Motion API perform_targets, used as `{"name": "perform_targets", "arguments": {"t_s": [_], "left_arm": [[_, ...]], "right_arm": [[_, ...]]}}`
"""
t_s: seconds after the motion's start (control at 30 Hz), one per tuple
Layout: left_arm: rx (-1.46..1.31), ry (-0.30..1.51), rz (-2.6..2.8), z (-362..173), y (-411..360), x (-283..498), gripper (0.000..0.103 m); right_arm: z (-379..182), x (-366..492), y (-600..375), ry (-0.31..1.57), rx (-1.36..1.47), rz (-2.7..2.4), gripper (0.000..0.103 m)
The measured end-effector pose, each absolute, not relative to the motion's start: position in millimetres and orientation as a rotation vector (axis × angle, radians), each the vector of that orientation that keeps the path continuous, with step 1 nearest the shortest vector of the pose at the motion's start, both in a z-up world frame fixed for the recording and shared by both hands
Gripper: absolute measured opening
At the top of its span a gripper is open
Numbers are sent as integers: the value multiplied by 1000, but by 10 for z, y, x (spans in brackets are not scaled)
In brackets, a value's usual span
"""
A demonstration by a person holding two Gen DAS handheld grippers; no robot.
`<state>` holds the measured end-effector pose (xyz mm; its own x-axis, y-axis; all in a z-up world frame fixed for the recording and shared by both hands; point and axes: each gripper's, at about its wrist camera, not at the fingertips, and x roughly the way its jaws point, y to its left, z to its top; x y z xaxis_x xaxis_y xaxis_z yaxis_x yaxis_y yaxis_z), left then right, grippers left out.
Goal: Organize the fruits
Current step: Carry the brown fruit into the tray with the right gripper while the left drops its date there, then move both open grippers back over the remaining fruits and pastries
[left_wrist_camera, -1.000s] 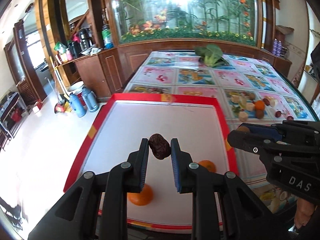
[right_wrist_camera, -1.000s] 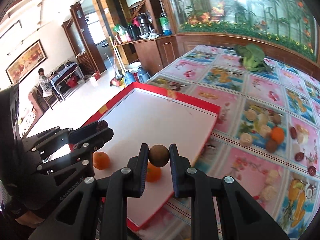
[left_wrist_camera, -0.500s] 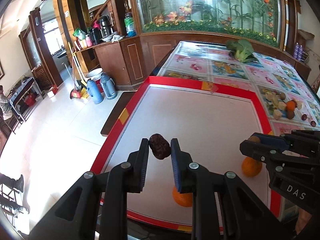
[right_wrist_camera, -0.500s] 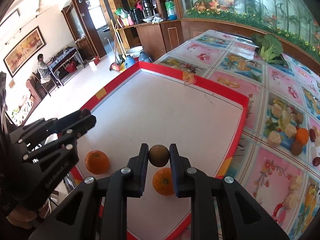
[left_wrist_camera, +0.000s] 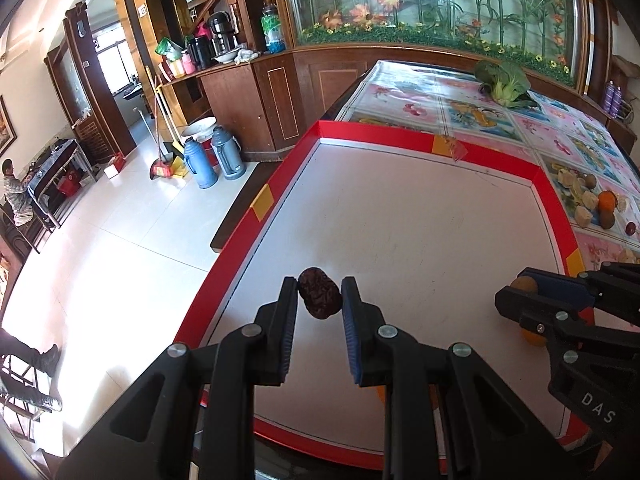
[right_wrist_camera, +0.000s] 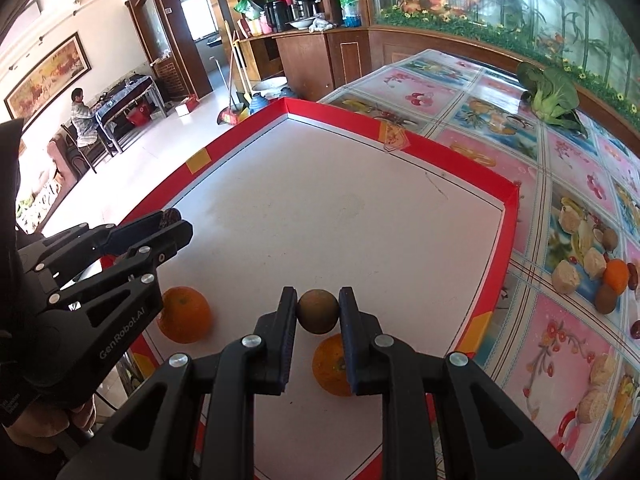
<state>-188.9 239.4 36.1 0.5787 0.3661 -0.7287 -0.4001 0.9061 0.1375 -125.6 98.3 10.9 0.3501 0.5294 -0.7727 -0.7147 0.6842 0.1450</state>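
Left gripper (left_wrist_camera: 319, 300) pinches a wrinkly date (left_wrist_camera: 319, 298); right gripper (right_wrist_camera: 318, 312) clamps a brown round fruit (right_wrist_camera: 317, 311), both carried over the red tray (right_wrist_camera: 440, 152). Two oranges (right_wrist_camera: 185, 314) sit just below. Next move, I'd guess: lower and release beside them.

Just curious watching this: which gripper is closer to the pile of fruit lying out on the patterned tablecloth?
Right. The right gripper is over the tray's near corner on the pile's side; the left gripper is by the tray's opposite edge.
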Motion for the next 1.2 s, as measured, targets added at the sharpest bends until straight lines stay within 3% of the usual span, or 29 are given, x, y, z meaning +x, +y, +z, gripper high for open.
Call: {"name": "perform_targets", "arguments": {"t_s": [0.1,0.2,0.23,0.27,0.5,0.77,1.03,1.2], "left_arm": [[-38,865,449,323,2377,-1861,27],[-28,866,472,321,2368,-1886,54],[-20,860,482,335,2363,-1895,64],[-9,851,489,360,2354,-1904,67],[8,825,496,509,2293,-1918,68],[41,759,403,775,1912,-2015,76],[133,748,207,841,1172,-1930,79],[168,786,109,781,796,-1846,79]], "right_arm": [[105,-1244,974,903,-239,816,20],[127,-1255,943,905,-234,831,27],[134,-1256,931,906,-229,835,34],[145,-1254,906,904,-219,836,36],[357,-1288,581,820,-154,829,36],[486,-1245,-389,761,-88,698,37],[322,-1198,-1526,805,-57,477,39],[187,-1068,-1634,861,-36,457,39]]}}
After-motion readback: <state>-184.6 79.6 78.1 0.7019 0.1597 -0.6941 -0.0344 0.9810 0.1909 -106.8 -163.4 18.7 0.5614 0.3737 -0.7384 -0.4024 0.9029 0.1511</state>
